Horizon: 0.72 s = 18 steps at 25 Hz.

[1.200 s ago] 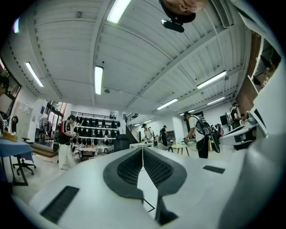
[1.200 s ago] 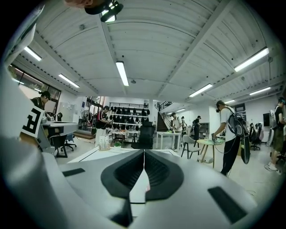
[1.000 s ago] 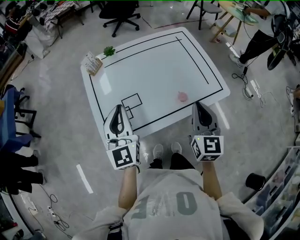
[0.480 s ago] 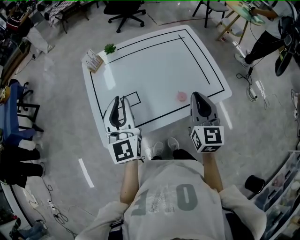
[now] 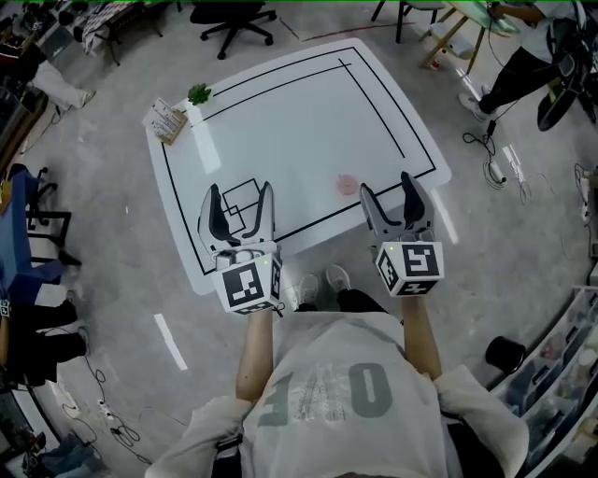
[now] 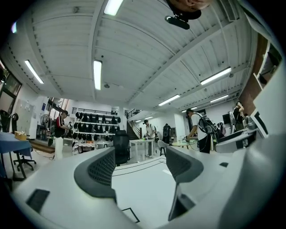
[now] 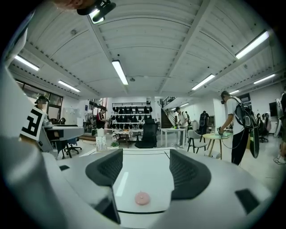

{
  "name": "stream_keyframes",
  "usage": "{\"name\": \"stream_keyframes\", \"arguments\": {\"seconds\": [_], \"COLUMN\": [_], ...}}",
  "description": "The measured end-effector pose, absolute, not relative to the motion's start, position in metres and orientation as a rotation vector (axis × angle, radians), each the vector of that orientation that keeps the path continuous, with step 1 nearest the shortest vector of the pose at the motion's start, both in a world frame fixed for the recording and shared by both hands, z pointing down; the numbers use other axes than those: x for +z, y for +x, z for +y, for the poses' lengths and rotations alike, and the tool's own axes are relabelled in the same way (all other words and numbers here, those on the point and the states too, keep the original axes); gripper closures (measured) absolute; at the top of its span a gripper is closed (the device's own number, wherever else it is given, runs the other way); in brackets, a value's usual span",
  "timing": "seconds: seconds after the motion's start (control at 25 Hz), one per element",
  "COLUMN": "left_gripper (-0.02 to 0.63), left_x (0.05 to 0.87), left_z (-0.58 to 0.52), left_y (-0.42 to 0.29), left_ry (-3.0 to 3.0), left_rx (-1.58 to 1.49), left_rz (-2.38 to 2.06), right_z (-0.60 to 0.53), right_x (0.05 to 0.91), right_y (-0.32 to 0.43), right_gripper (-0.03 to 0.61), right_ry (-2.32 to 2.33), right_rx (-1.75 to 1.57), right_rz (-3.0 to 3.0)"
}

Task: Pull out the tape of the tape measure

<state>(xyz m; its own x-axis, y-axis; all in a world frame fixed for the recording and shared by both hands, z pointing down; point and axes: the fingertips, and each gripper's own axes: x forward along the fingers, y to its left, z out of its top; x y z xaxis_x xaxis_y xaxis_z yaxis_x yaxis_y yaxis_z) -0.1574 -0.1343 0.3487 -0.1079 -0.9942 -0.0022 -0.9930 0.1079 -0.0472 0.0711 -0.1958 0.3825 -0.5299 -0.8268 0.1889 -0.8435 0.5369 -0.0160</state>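
The right tool (image 5: 385, 187) (image 7: 145, 167) is released, its jaws having just been opening and now standing wide apart with nothing gripped between them; straight ahead of it, low in the gap as the right gripper view has it, lies the tape measure (image 7: 142, 198), a small round pink case flat on the white surface (image 5: 299, 121); from the head view the tape measure (image 5: 347, 184) sits just off the tip of that tool's left jaw, near but not touching. The left tool (image 5: 240, 194) (image 6: 140, 163) is likewise released, its jaws also just opened and spread wide, only bare surface showing between them; it hovers over the near edge of the surface, above a pair of small outlined boxes (image 5: 245, 199), and the tape measure is well off to its right. Both tools point away from the person, side by side and apart. Farther out, black lines (image 5: 374, 93) frame the surface; at the far corner to the left of the left tool stand a small potted plant (image 5: 198, 92) and a card holder (image 5: 168, 121); beyond the surface a black office chair (image 5: 224, 14) stands on the grey floor (image 5: 121, 233); behind the tools, the person's shoes (image 5: 322, 280) show at the near edge.
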Motion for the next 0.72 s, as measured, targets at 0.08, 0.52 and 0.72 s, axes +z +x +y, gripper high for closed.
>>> {"name": "stream_keyframes", "arguments": {"seconds": [0.08, 0.52, 0.72], "left_gripper": [0.287, 0.288, 0.287], "left_x": [0.352, 0.463, 0.517], "left_z": [-0.141, -0.206, -0.225], "left_y": [-0.144, -0.001, 0.024], "left_ry": [-2.115, -2.563, -2.63], "left_rx": [-0.039, -0.347, -0.553], "left_rz": [2.303, 2.085, 2.075], "right_z": [-0.198, -0.204, -0.203], "right_x": [0.384, 0.405, 0.42], "right_y": [0.08, 0.148, 0.187], "right_gripper": [0.264, 0.264, 0.264], "right_ry": [1.448, 1.594, 1.66], "right_rx": [0.162, 0.221, 0.271], "right_rz": [-2.602, -2.472, -2.389]}}
